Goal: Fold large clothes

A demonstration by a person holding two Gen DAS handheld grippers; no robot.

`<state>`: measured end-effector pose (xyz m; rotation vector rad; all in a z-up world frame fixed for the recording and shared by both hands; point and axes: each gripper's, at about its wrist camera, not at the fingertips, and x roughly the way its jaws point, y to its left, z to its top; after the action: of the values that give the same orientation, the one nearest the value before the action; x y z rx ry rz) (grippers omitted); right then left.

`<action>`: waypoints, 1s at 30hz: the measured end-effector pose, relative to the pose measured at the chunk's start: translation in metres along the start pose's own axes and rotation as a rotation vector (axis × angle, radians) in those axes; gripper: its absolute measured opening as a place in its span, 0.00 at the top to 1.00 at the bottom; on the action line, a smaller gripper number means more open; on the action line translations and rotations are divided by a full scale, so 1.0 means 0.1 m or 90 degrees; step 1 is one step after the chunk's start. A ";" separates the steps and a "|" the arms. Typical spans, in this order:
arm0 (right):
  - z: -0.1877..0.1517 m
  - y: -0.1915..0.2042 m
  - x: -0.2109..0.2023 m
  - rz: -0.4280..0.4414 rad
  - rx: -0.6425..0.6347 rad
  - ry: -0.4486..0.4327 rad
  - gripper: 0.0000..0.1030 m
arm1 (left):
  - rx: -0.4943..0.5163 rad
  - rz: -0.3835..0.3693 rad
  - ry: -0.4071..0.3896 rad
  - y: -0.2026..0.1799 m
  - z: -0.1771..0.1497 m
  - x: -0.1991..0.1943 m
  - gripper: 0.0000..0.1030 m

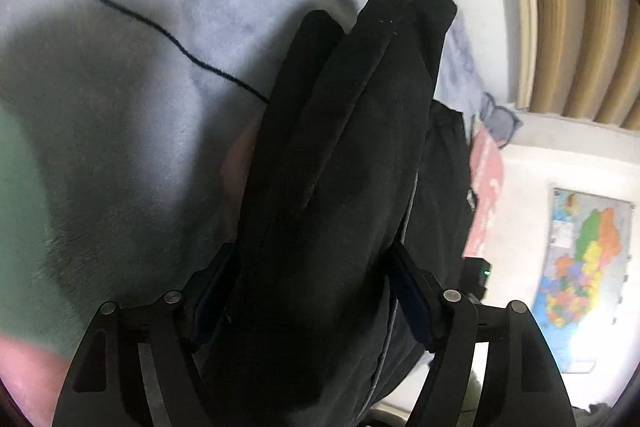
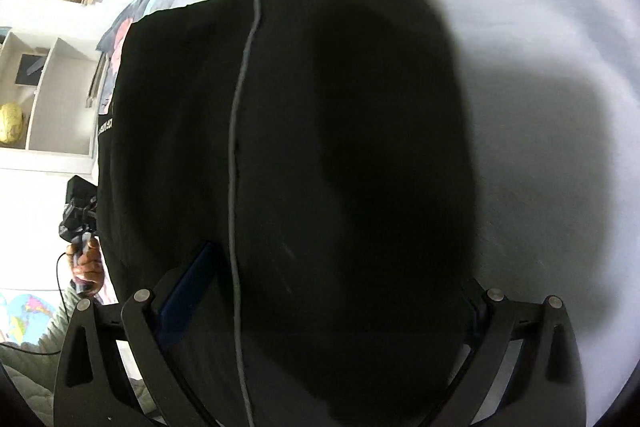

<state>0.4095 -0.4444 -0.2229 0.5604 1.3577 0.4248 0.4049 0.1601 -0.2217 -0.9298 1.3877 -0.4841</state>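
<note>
Black garment point(image 1: 340, 167): thick, matte, soft fabric, bunched in long folds, grey seam line down it in the right view. It hangs above the pale fuzzy blanket point(image 1: 120, 107). Left gripper point(image 1: 314, 291) jaws clamped on a fat fold. Right gripper point(image 2: 332, 307) jaws spread wide, fabric wad filling the gap between them.

The thick black fabric garment point(image 1: 336, 163) fills the centre of both wrist views, bunched between each gripper's fingers, over the pale grey fleece blanket point(image 1: 132, 115). A colourful wall map point(image 1: 580, 275) sits lower right in the left view; white shelves point(image 2: 48, 95) sit at the left edge of the right view.
</note>
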 end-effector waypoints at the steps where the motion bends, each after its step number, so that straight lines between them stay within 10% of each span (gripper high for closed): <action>1: 0.00 0.02 0.00 0.006 -0.005 0.001 0.03 | 0.008 -0.014 -0.001 -0.01 -0.02 -0.01 0.37; 7: -0.06 -0.06 -0.01 0.052 0.003 0.015 0.15 | 0.004 -0.053 0.003 0.02 -0.05 -0.02 0.43; 10: -0.02 -0.08 0.06 0.074 0.025 0.022 0.07 | -0.020 -0.041 0.021 0.07 0.00 0.14 0.25; 15: -0.02 0.15 0.18 0.060 -0.009 0.017 0.07 | 0.006 -0.017 0.030 -0.10 0.01 0.31 0.23; 20: -0.14 0.39 -0.06 0.041 -0.044 -0.024 0.38 | 0.069 0.006 -0.015 -0.42 -0.21 0.15 0.57; 30: -0.82 1.41 -0.69 -0.026 -0.172 -0.119 0.58 | 0.184 -0.069 -0.090 -1.46 -1.17 -0.33 0.62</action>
<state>0.3222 -0.3624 -0.0928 0.3393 1.1088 0.5011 0.3196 0.0704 -0.0775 -0.7881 1.1094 -0.6697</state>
